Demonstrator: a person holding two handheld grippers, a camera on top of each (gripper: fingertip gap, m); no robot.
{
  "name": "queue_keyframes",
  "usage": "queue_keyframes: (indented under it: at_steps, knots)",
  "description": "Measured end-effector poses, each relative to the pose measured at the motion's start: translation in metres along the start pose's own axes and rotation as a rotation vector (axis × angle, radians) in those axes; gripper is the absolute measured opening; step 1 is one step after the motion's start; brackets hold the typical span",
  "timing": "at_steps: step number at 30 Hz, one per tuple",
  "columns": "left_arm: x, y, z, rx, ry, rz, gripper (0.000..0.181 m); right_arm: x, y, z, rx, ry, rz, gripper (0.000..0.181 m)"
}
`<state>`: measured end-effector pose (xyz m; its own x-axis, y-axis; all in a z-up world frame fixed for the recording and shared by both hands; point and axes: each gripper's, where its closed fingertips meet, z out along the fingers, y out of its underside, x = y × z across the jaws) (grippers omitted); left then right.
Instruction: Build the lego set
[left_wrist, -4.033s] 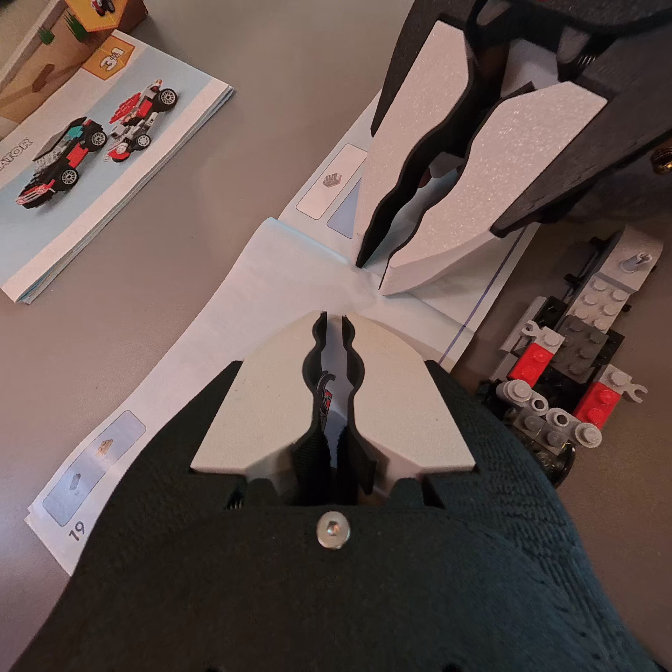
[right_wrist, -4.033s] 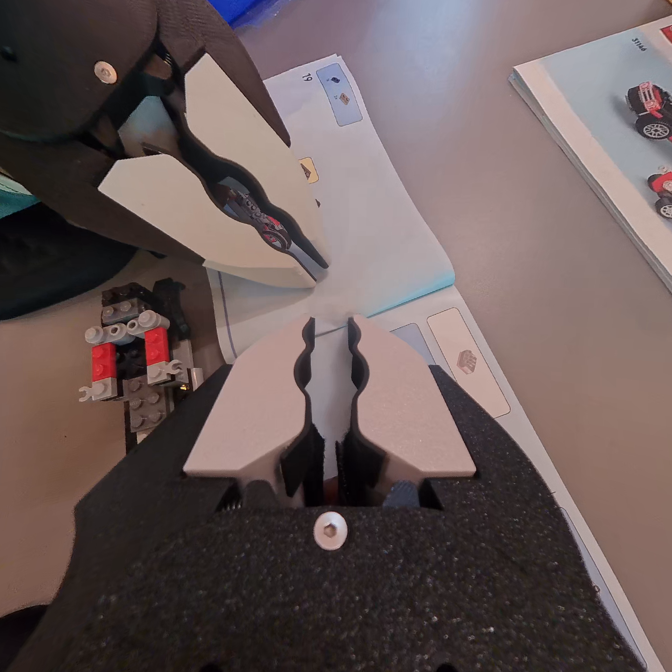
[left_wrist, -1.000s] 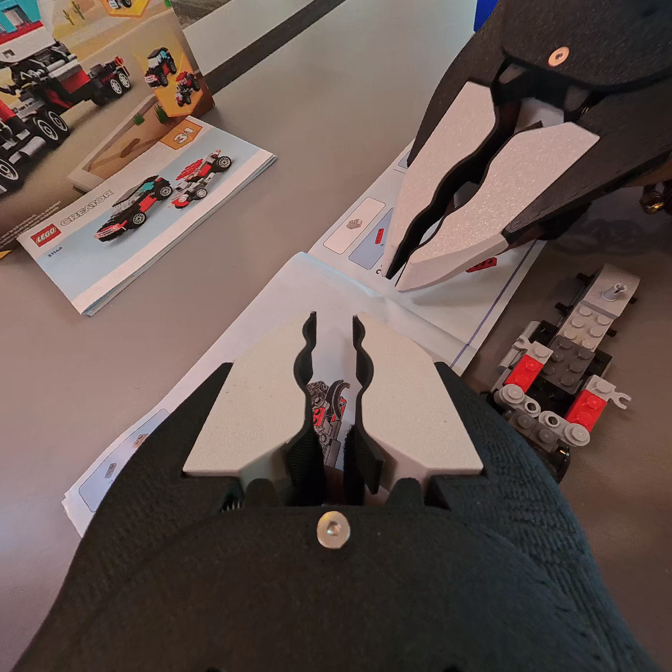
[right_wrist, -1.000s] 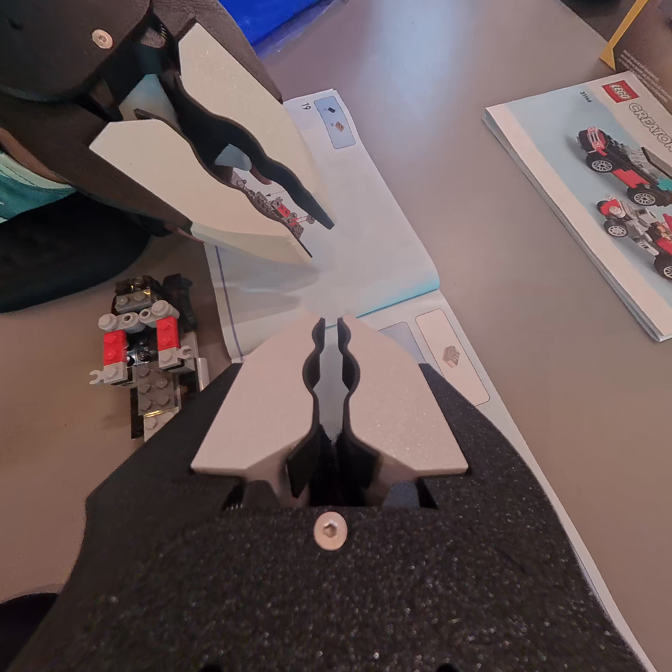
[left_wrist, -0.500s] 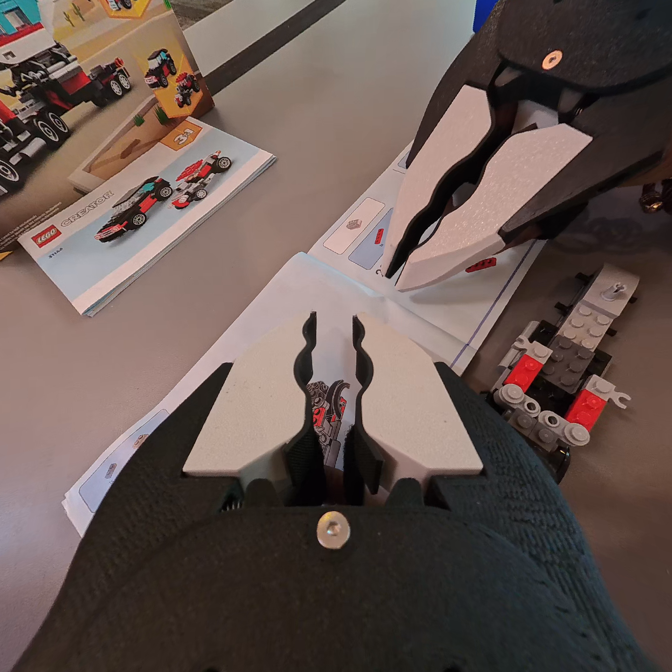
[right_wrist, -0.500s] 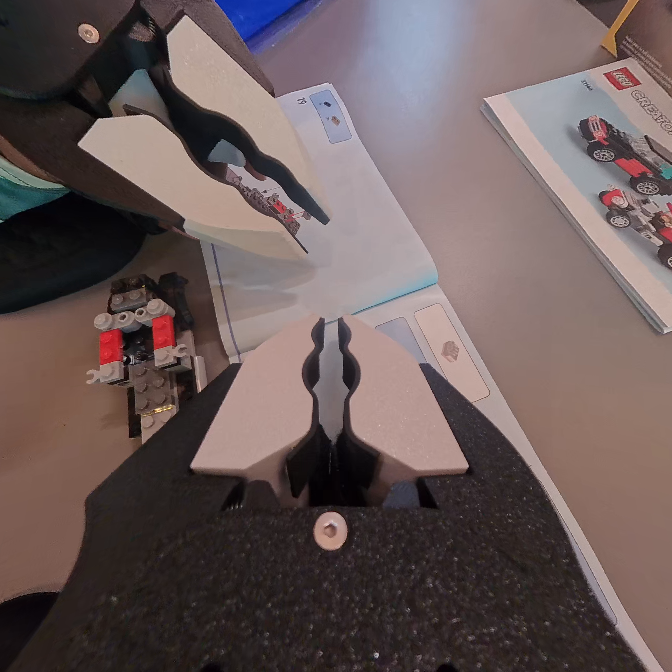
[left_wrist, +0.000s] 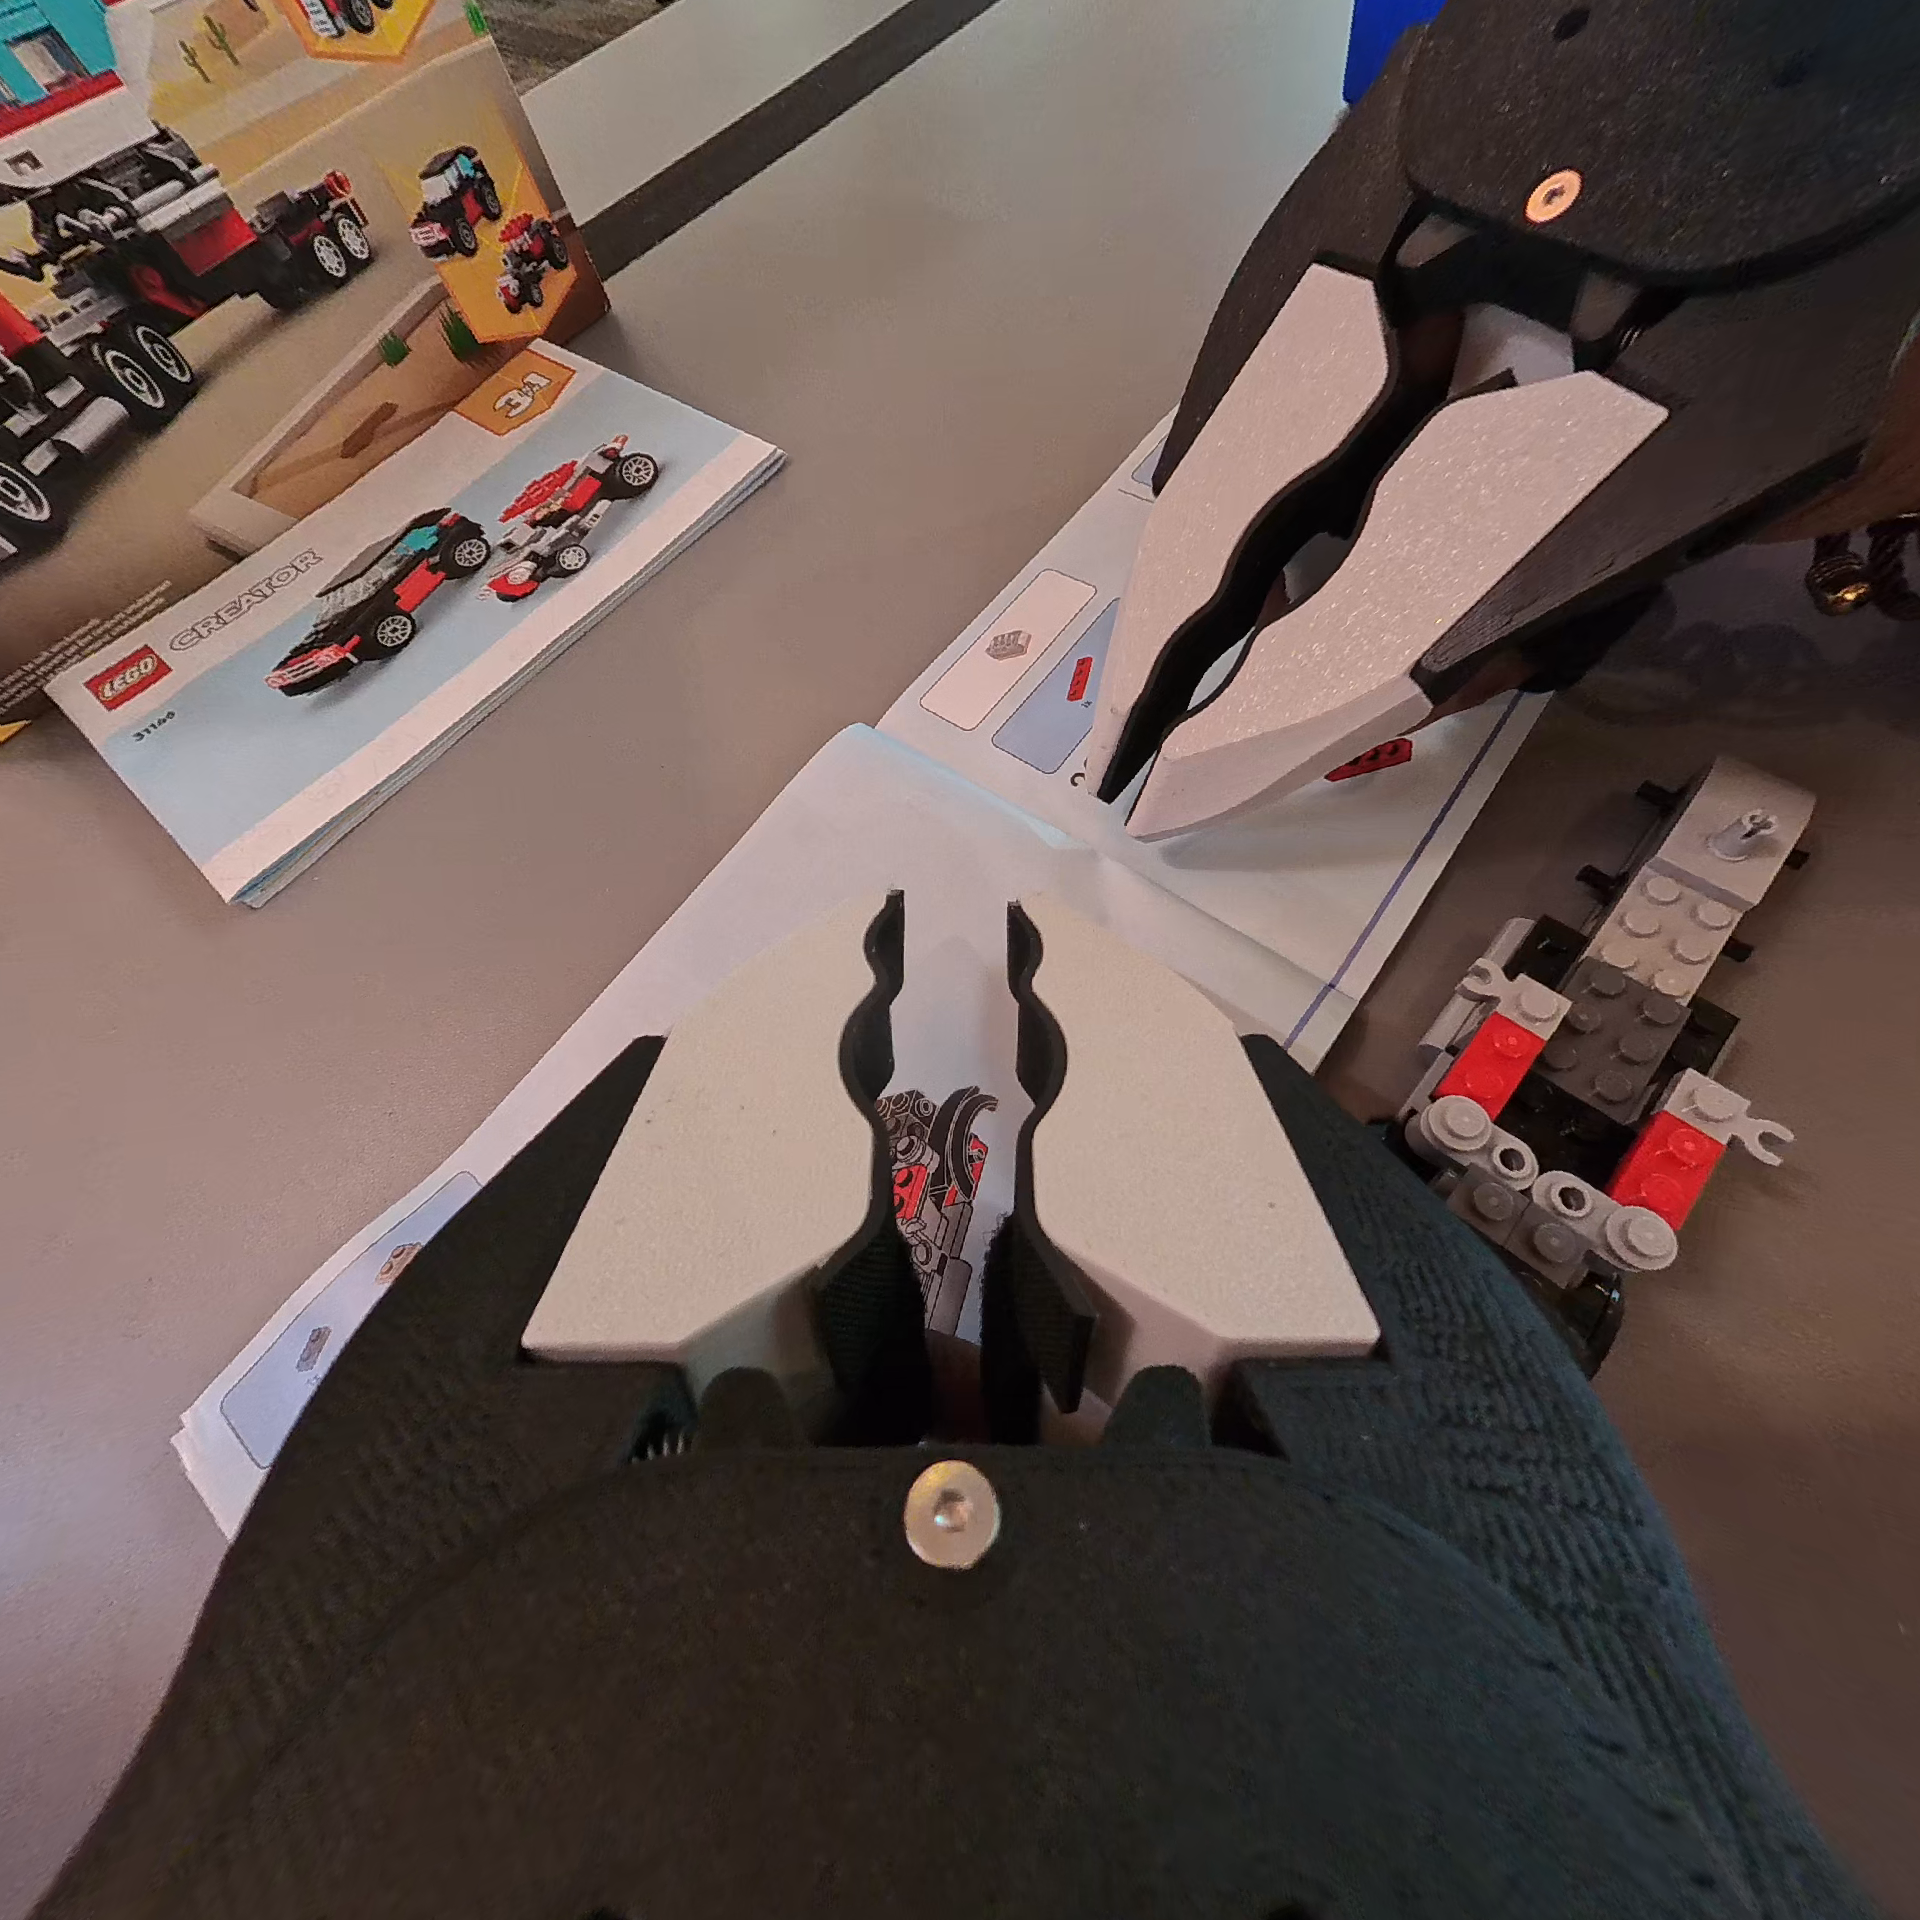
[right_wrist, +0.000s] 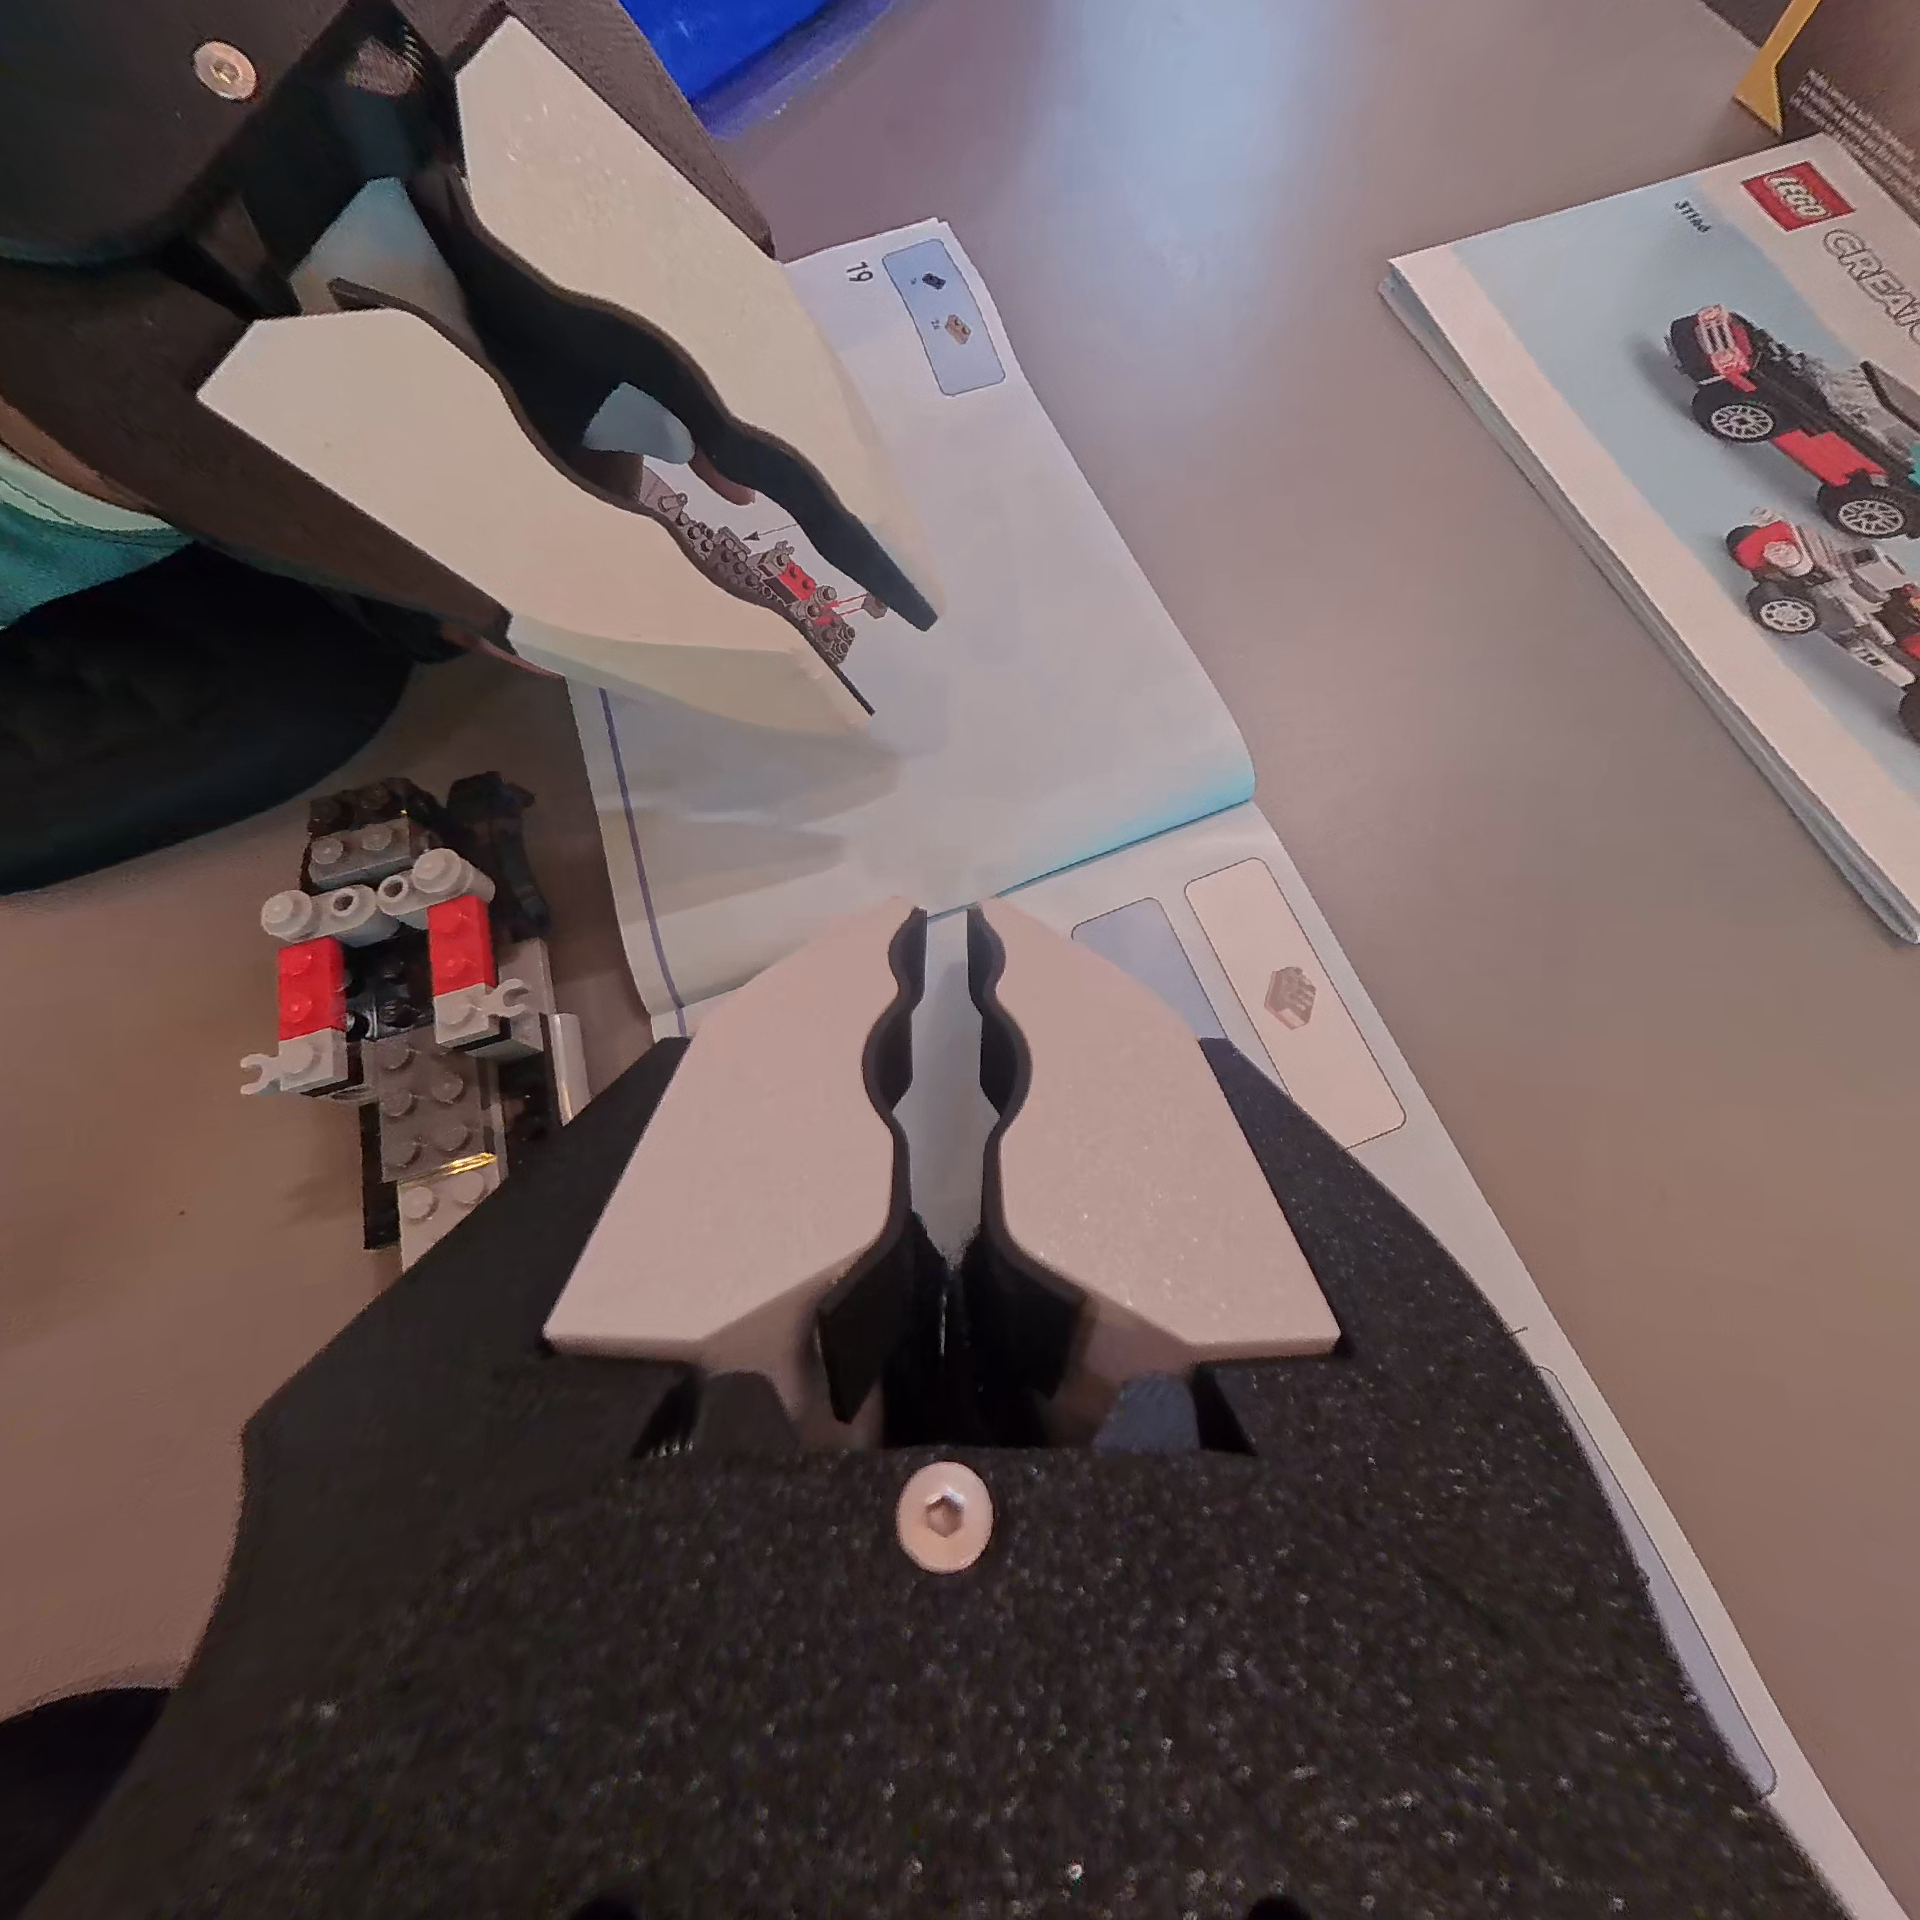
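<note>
A partly built lego vehicle (left_wrist: 1590, 1049) of black, grey and red bricks lies on the grey table beside the open instruction booklet (left_wrist: 935, 800). It also shows in the right wrist view (right_wrist: 405, 997). My left gripper (left_wrist: 951, 914) hovers over the near page of the booklet (right_wrist: 1039, 675), jaws a little apart and empty. It shows in the right wrist view (right_wrist: 894, 665) at upper left. My right gripper (right_wrist: 943, 914) is shut and empty, tips over the booklet's fold. In the left wrist view the right gripper (left_wrist: 1124, 810) points down at the far page.
A second, closed instruction booklet (left_wrist: 416, 623) lies on the table, also in the right wrist view (right_wrist: 1714, 468). The lego box (left_wrist: 208, 208) stands behind it. A blue object (right_wrist: 727, 42) sits at the table's far side. About 4 cm separates my left fingertips from my right.
Since four seconds ago my left gripper has opened a little and my right gripper has closed, and both have risen from the booklet. In the last second, hardly any movement.
</note>
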<state>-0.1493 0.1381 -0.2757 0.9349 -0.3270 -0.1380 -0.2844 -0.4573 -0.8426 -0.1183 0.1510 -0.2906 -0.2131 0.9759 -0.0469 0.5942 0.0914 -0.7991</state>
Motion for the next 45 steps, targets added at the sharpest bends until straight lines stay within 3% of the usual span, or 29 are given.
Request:
queue_keyframes:
  at_steps: [9, 14, 22, 29, 38, 45]
  knots:
    - [0.000, -0.006, -0.004, 0.044, 0.015, -0.030, 0.019, 0.003, -0.005, -0.007, 0.039, 0.005, 0.026, 0.008]
    - [0.007, -0.011, -0.010, 0.042, 0.099, -0.077, 0.019, 0.009, -0.002, -0.015, 0.045, 0.013, 0.076, 0.007]
    - [0.035, -0.010, -0.009, -0.099, 0.326, 0.081, 0.011, -0.010, -0.004, -0.010, 0.056, -0.117, 0.116, 0.006]
    - [0.040, 0.009, 0.005, -0.229, 0.500, 0.214, 0.000, -0.009, -0.014, -0.008, 0.070, -0.226, 0.240, 0.004]
    - [0.038, 0.016, 0.012, -0.201, 0.571, 0.177, 0.000, -0.013, -0.014, 0.010, -0.017, -0.339, 0.302, 0.004]
    - [0.040, 0.017, 0.013, -0.175, 0.558, 0.194, 0.000, -0.011, -0.002, 0.019, -0.067, -0.276, 0.243, 0.002]
